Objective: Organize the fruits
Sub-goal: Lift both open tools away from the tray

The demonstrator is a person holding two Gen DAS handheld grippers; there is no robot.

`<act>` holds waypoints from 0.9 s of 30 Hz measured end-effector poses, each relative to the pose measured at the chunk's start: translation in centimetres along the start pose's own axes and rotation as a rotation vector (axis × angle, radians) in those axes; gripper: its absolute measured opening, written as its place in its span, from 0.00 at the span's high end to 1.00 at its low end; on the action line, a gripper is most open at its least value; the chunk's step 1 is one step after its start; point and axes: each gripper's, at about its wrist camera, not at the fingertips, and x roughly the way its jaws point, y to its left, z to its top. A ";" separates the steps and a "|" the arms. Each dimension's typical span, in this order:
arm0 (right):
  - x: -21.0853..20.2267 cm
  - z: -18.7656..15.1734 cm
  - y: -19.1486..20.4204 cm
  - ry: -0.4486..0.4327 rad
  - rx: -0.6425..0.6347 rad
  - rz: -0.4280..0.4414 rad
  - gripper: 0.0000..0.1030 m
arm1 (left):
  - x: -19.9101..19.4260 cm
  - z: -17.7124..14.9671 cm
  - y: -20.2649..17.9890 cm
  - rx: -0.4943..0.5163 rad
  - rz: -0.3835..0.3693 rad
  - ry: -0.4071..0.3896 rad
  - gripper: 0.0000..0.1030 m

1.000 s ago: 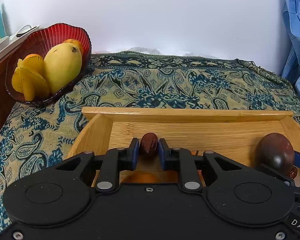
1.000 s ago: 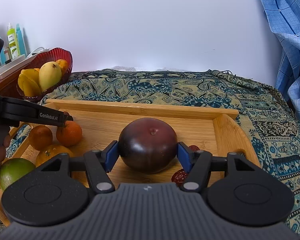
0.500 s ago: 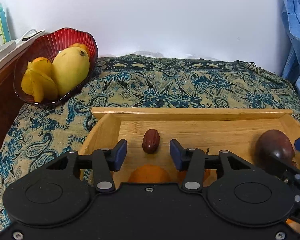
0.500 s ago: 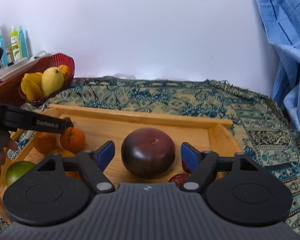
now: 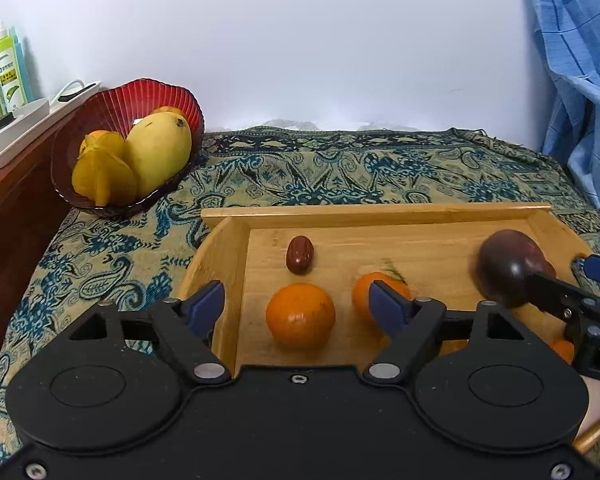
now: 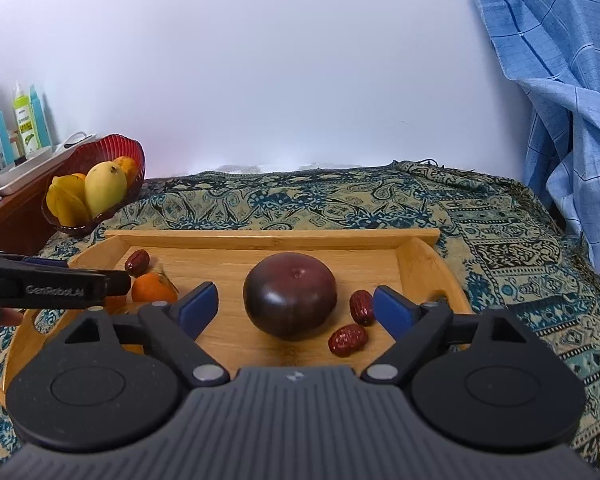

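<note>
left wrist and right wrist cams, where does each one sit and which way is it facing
Left wrist: rides on the left gripper, angled down over the wooden tray's left end at a red date and two oranges; its own open fingers show, with the right gripper entering at the right.
Right wrist: rides on the right gripper, angled down over the dark purple fruit; its open fingers show, clear of the fruit, with the left gripper entering at the left.
Shared: tray, purple fruit, that date, red fruit bowl.

On the wooden tray (image 6: pixel 274 235), a dark purple round fruit (image 6: pixel 290 294) sits mid-right beside 2 red dates (image 6: pixel 354 322), 1 date (image 5: pixel 299 254) and 2 oranges (image 5: pixel 300 315) toward its left edge.
</note>
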 end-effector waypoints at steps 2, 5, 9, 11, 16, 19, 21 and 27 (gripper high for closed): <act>-0.6 -0.2 0.0 -0.011 0.000 0.002 0.08 | -0.9 -0.3 0.1 0.000 -0.005 -0.007 0.21; -1.5 -0.4 -0.2 -0.023 0.009 0.007 0.06 | -2.0 -0.9 0.2 0.002 -0.010 -0.017 0.17; -2.4 -0.8 -0.2 -0.035 0.017 0.004 0.04 | -3.2 -1.5 0.2 -0.003 -0.014 -0.023 0.16; -2.9 -1.0 -0.2 -0.038 0.018 0.003 0.04 | -3.7 -1.9 0.4 -0.015 -0.021 -0.027 0.14; -3.9 -1.5 -0.3 -0.049 0.026 0.003 0.03 | -5.1 -2.8 0.5 -0.029 -0.037 -0.036 0.11; -4.5 -1.9 -0.2 -0.056 0.022 -0.005 0.03 | -5.8 -3.3 0.3 -0.026 -0.046 -0.043 0.10; -4.8 -2.2 -0.1 -0.058 0.017 -0.007 0.02 | -6.3 -3.7 0.1 -0.016 -0.049 -0.046 0.10; -5.9 -3.2 0.0 -0.061 0.006 -0.015 0.01 | -7.6 -4.9 -0.2 -0.020 -0.062 -0.053 0.08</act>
